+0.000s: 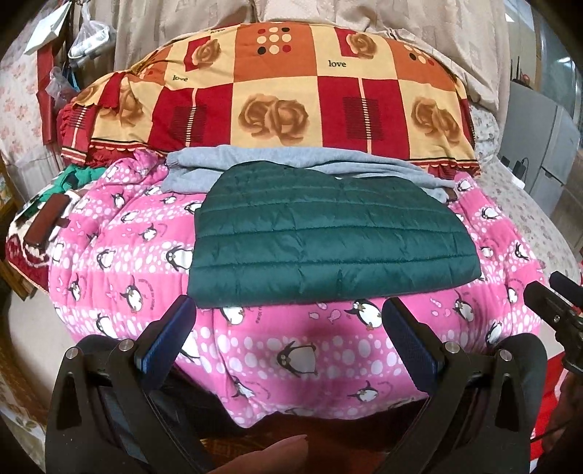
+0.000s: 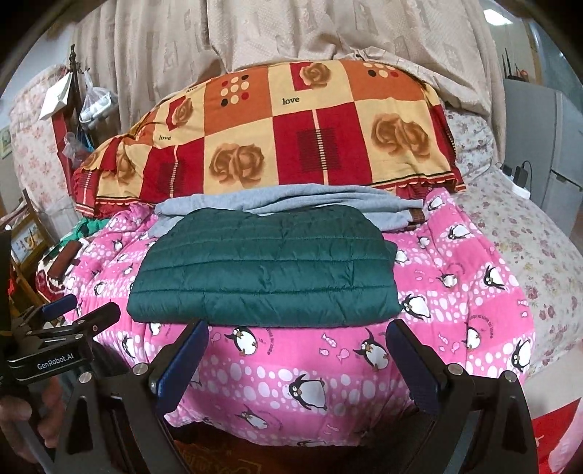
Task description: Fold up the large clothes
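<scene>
A dark green quilted jacket (image 1: 328, 233) (image 2: 262, 277) lies folded into a neat rectangle on a pink penguin blanket (image 1: 291, 350) (image 2: 302, 379). Behind it, partly under it, rests a folded grey garment (image 1: 284, 164) (image 2: 291, 204). My left gripper (image 1: 288, 310) hovers open just in front of the jacket's near edge, nothing between its blue pads. My right gripper (image 2: 297, 331) is likewise open and empty, short of the same edge. The right gripper's tip (image 1: 546, 295) shows at the right of the left wrist view; the left gripper (image 2: 80, 310) shows at the left of the right wrist view.
A red and orange rose-print quilt (image 1: 291, 94) (image 2: 291, 135) is piled behind the clothes against beige curtains (image 2: 255, 32). A floral sheet (image 2: 517, 240) spreads to the right with a charger (image 2: 517, 175) on it. Hanging bags (image 1: 87, 40) and clutter (image 1: 47, 218) crowd the left. A fingertip (image 1: 269, 452) shows low.
</scene>
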Demonstrator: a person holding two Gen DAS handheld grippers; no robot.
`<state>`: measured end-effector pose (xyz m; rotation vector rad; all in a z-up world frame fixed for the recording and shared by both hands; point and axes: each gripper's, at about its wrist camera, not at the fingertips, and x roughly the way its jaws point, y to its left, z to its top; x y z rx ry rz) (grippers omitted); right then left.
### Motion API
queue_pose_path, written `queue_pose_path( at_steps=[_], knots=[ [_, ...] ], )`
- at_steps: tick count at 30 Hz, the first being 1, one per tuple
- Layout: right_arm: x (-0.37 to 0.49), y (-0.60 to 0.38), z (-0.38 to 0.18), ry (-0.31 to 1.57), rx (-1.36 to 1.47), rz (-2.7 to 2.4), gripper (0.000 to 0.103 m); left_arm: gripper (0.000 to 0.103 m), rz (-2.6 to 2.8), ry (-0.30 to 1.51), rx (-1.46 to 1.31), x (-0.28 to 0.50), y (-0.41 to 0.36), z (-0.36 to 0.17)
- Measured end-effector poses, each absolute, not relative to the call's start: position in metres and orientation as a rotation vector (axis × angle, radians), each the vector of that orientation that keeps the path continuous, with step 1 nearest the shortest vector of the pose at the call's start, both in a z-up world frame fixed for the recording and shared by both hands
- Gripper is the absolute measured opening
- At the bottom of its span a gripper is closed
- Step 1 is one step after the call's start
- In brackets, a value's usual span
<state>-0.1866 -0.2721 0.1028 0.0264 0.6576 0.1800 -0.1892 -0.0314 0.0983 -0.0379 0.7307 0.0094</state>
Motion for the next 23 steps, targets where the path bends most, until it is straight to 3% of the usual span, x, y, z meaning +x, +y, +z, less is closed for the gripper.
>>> queue_pose_path(
  at_steps=[23],
  knots=[
    [-0.1857, -0.2646, 0.0962, 0.675, 0.020, 0.203, 0.097, 0.102, -0.003, 0.738, -0.046, -0.1878, -0.0294, 0.0925]
  ],
)
